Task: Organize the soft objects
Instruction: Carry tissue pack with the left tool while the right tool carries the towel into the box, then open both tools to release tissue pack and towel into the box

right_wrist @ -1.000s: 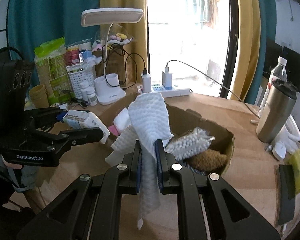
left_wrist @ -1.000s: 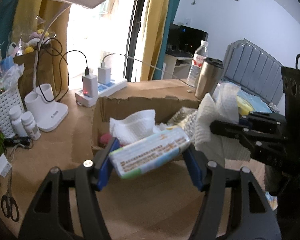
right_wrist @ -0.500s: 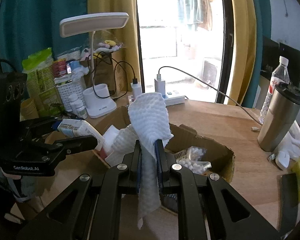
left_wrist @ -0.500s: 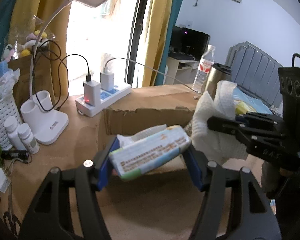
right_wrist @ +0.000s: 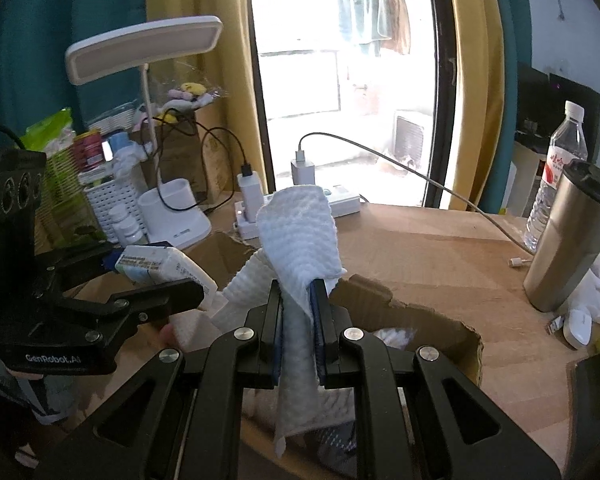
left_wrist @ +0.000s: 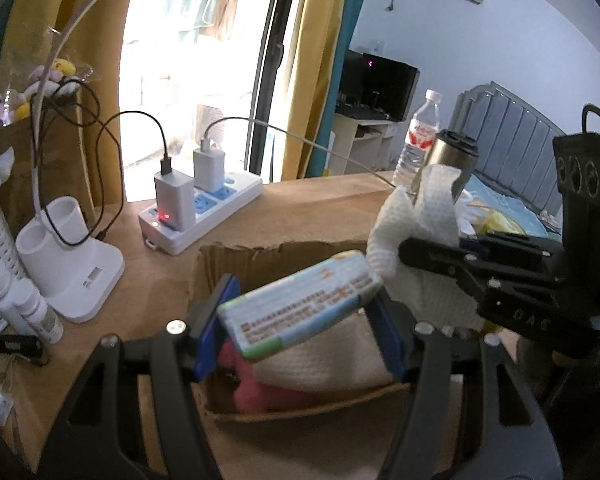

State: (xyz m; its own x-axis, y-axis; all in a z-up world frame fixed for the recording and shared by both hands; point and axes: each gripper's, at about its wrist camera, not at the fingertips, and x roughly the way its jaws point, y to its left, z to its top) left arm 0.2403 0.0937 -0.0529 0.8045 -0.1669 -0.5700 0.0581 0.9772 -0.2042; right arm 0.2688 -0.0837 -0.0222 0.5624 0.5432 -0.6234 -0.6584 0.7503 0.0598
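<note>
Left wrist view: my left tongs (left_wrist: 300,312) are clamped on a tissue pack (left_wrist: 300,310), which sits tilted between the blue pads (left_wrist: 216,320) and hangs over the near end of an open cardboard box (left_wrist: 260,258). Inside the box, under the pack, lie a white cloth and something pink (left_wrist: 260,388), blurred. To the right, my right tongs (left_wrist: 404,246) pinch a white waffle cloth (left_wrist: 420,240) above the box's far side. A power strip (left_wrist: 200,216) with two chargers, a white lamp base (left_wrist: 68,272) and two small bottles (left_wrist: 24,308) stand on the wooden table (left_wrist: 320,204) behind and to the left.

Right wrist view: my right tongs (right_wrist: 298,320) are shut tight on the waffle cloth (right_wrist: 300,240), whose folded top rises above the fingers (right_wrist: 272,312) while its tail hangs below them, over the box (right_wrist: 420,320). My left tongs (right_wrist: 152,276) hold the tissue pack (right_wrist: 160,266) just to the left. A steel tumbler (right_wrist: 572,240) and a water bottle (right_wrist: 556,184) stand at right.
</note>
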